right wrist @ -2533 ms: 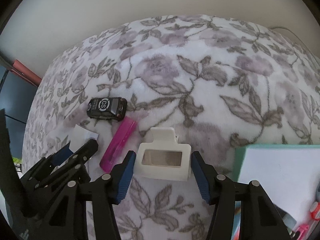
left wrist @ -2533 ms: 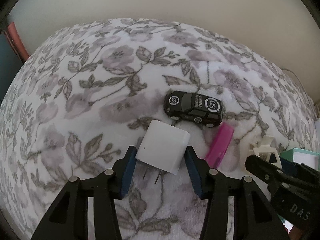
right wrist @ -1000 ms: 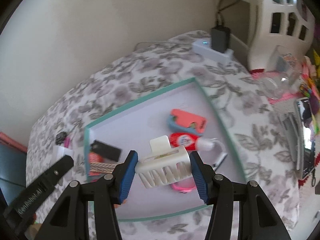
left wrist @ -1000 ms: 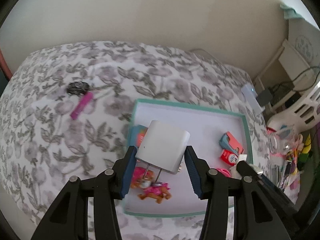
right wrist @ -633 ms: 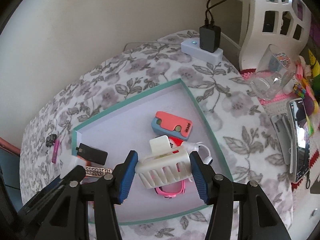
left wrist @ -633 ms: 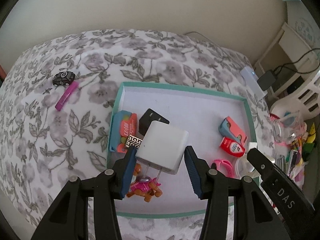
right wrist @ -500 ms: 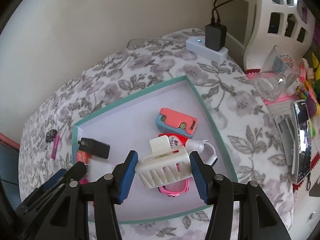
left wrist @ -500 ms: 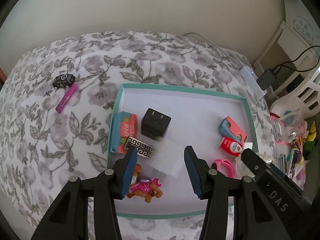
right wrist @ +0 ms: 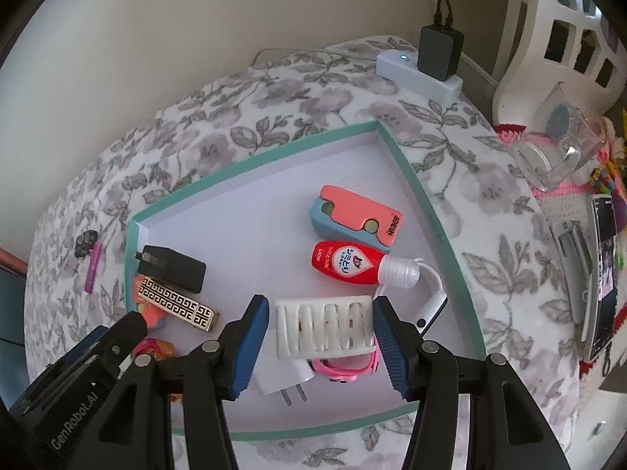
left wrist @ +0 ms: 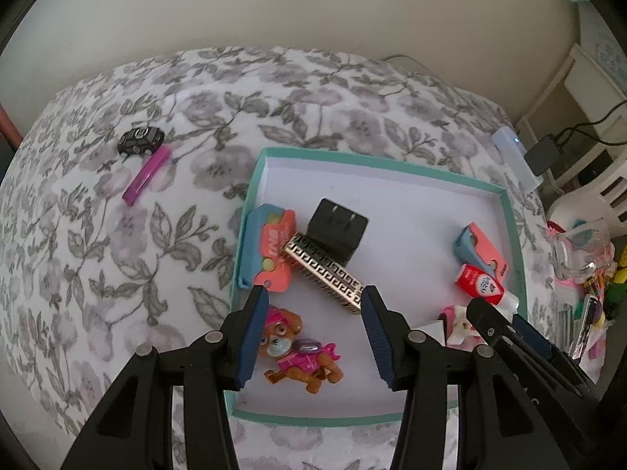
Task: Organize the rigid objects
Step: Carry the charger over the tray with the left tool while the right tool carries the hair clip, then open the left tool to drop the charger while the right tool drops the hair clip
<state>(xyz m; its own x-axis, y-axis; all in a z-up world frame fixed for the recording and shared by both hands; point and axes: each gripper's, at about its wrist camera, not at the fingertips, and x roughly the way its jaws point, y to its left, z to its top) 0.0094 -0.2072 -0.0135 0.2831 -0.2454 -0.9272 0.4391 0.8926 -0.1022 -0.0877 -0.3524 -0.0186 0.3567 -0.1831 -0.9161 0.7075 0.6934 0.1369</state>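
A teal-rimmed white box [left wrist: 376, 164] lies on the floral blanket. My left gripper [left wrist: 313, 297] hangs open above its near left part, with nothing between the fingers. The white charger [right wrist: 282, 382] lies in the box, prongs toward me. My right gripper [right wrist: 319, 307] is opening its jaws. The white claw clip [right wrist: 325, 327] lies between them on a pink band [right wrist: 345, 368], with a gap at each pad. Far left on the blanket sit a black toy car [left wrist: 141, 140] and a pink bar [left wrist: 147, 180].
The box also holds a black charger [left wrist: 337, 231], a gold patterned bar [left wrist: 325, 274], a toy dog [left wrist: 298, 348], a red bottle [right wrist: 345, 262] and coral-blue cases [right wrist: 356, 223]. A power strip [right wrist: 419, 72], glass mug [right wrist: 556, 156] and phone [right wrist: 605, 274] crowd the right.
The left gripper let go of the white charger, which now lies in the box. The right gripper sank toward the box and its pads came off the clip, which now lies flat.
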